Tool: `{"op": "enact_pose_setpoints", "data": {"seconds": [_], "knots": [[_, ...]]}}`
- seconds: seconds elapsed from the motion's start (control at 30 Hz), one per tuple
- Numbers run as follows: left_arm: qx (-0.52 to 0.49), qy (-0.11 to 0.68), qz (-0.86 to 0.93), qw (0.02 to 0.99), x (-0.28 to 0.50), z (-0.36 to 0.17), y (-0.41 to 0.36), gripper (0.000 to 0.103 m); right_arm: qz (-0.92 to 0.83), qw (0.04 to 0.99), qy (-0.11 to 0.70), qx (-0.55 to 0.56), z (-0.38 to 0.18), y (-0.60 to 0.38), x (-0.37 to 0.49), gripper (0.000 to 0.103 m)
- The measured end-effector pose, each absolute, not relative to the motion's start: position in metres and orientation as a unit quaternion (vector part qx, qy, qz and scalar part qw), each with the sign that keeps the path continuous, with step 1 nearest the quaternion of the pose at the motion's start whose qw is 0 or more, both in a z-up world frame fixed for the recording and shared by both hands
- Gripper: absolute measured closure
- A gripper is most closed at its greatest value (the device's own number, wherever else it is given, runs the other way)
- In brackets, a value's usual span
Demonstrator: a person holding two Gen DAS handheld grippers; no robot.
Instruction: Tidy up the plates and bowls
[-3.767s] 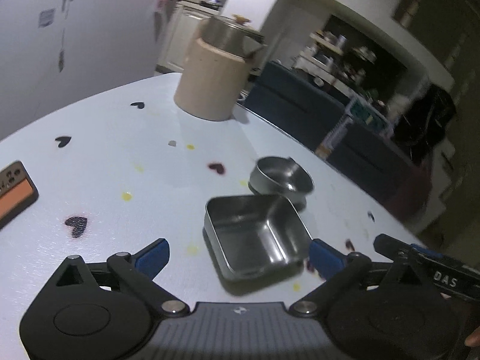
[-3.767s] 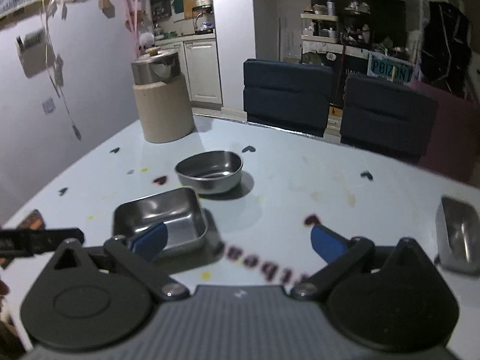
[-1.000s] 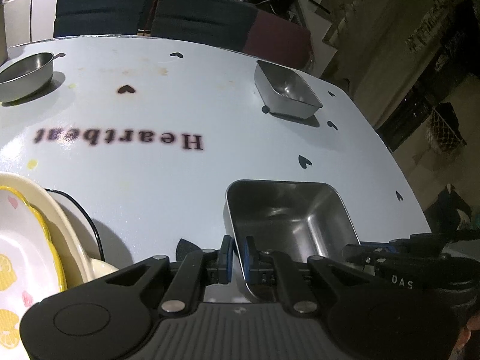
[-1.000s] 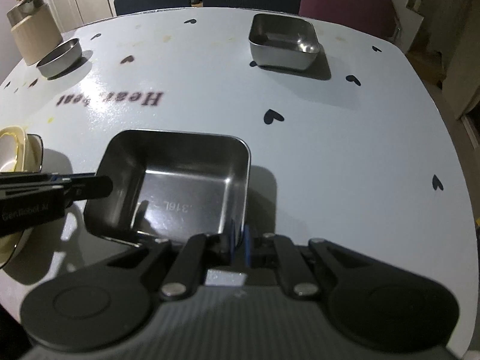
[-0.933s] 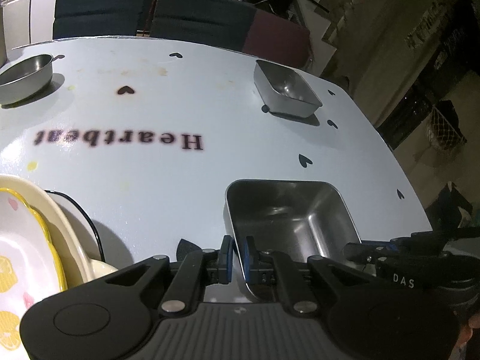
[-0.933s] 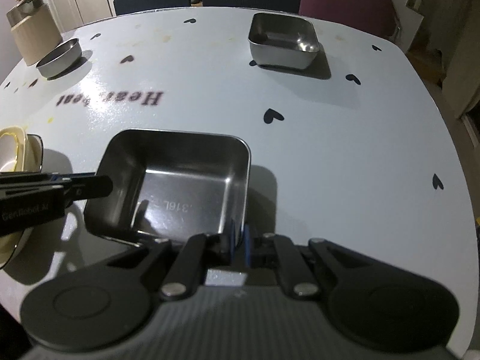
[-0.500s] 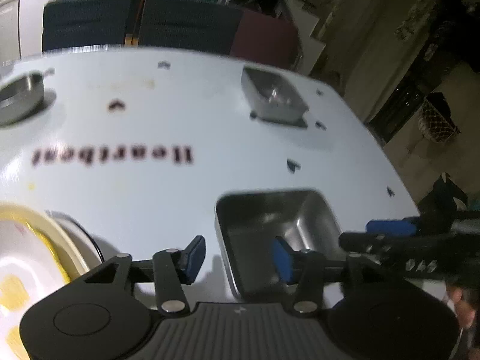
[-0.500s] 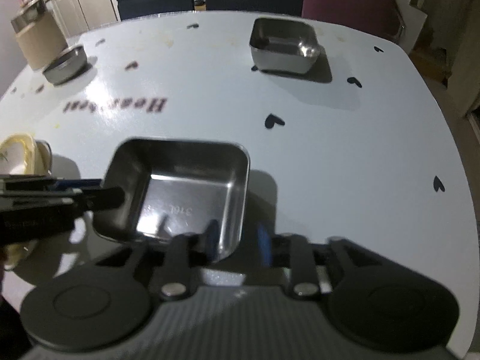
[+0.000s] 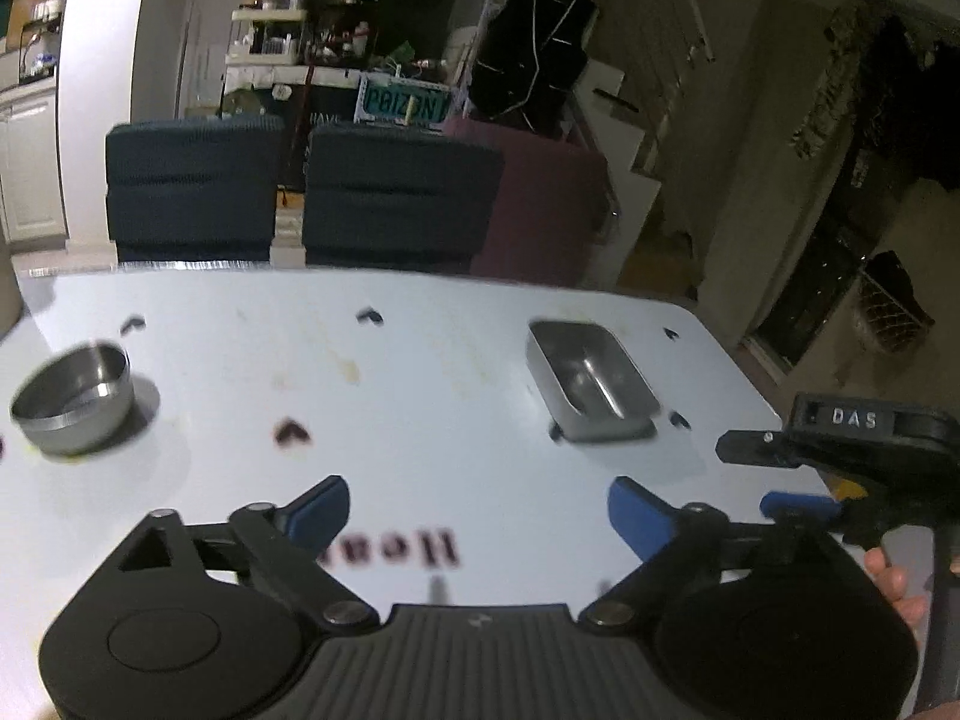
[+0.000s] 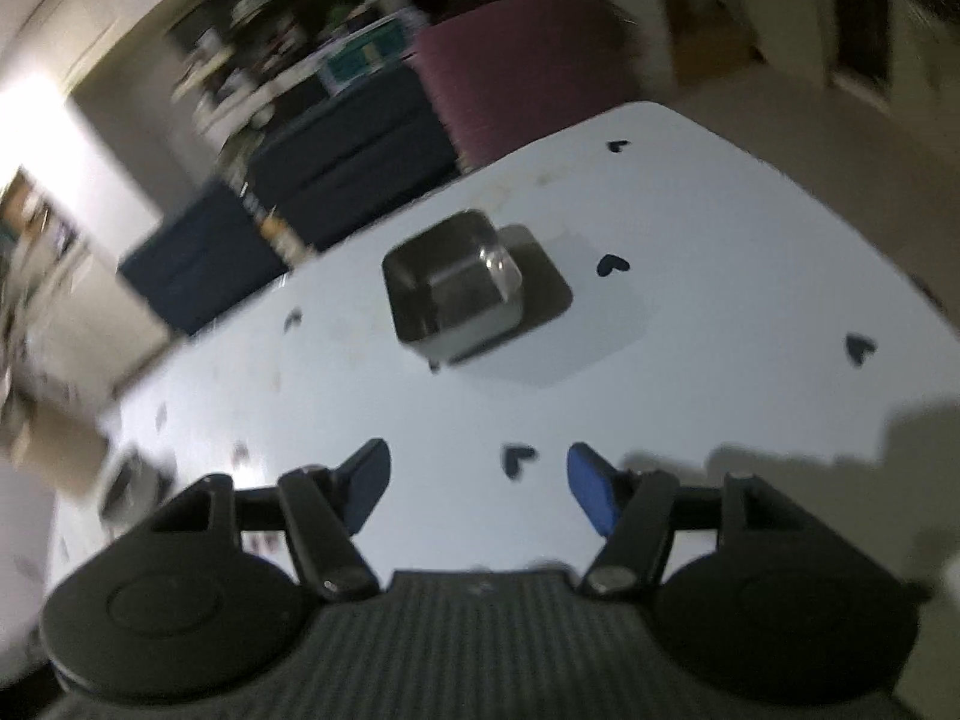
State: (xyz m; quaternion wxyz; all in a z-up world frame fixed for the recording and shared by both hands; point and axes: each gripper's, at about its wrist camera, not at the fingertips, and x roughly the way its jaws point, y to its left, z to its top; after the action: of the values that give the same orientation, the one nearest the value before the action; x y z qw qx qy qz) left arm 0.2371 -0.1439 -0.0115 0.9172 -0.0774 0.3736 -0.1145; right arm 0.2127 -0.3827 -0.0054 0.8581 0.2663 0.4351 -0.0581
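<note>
Both jaws opening on nothing, the near square steel dish let go and now out of frame

Left gripper (image 9: 477,513) and right gripper (image 10: 477,483) have lifted clear; next candidates are the rectangular steel dish (image 9: 591,381) at centre right and round steel bowl (image 9: 72,399) at far left on the white table (image 9: 420,396)
</note>
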Motion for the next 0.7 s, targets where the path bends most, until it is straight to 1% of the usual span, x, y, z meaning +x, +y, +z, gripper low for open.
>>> {"op": "enact_pose_setpoints", "data": {"seconds": [0.07,0.2,0.4,0.43,0.47,0.5,0.53,0.63,0.7], "knots": [[-0.066,0.369,-0.113,0.920,0.251,-0.008,-0.142,0.004,-0.076,0.845,0.426,0.314,-0.011,-0.379,0.225,0.028],[-0.043,0.359,-0.111,0.926,0.279,-0.001,-0.137,0.000,-0.113,0.808,0.401,0.417,-0.027,-0.372,0.249,0.025],[-0.023,0.357,-0.145,0.922,0.322,-0.001,-0.135,0.000,-0.183,0.776,0.368,0.479,-0.057,-0.361,0.289,0.025],[-0.019,0.357,-0.150,0.922,0.329,-0.003,-0.137,0.000,-0.192,0.773,0.366,0.481,-0.063,-0.361,0.293,0.028],[-0.013,0.355,-0.153,0.922,0.337,-0.005,-0.139,0.000,-0.199,0.771,0.365,0.482,-0.070,-0.360,0.298,0.036],[-0.008,0.354,-0.157,0.922,0.344,-0.007,-0.141,0.000,-0.205,0.769,0.365,0.483,-0.076,-0.360,0.304,0.040],[-0.003,0.354,-0.161,0.921,0.352,-0.011,-0.144,0.000,-0.210,0.766,0.367,0.485,-0.081,-0.362,0.309,0.043],[-0.002,0.362,-0.175,0.916,0.368,-0.021,-0.151,0.000,-0.217,0.760,0.368,0.489,-0.098,-0.366,0.318,0.046],[-0.006,0.366,-0.175,0.914,0.374,-0.029,-0.154,0.000,-0.216,0.769,0.380,0.465,-0.105,-0.366,0.327,0.051]]}}
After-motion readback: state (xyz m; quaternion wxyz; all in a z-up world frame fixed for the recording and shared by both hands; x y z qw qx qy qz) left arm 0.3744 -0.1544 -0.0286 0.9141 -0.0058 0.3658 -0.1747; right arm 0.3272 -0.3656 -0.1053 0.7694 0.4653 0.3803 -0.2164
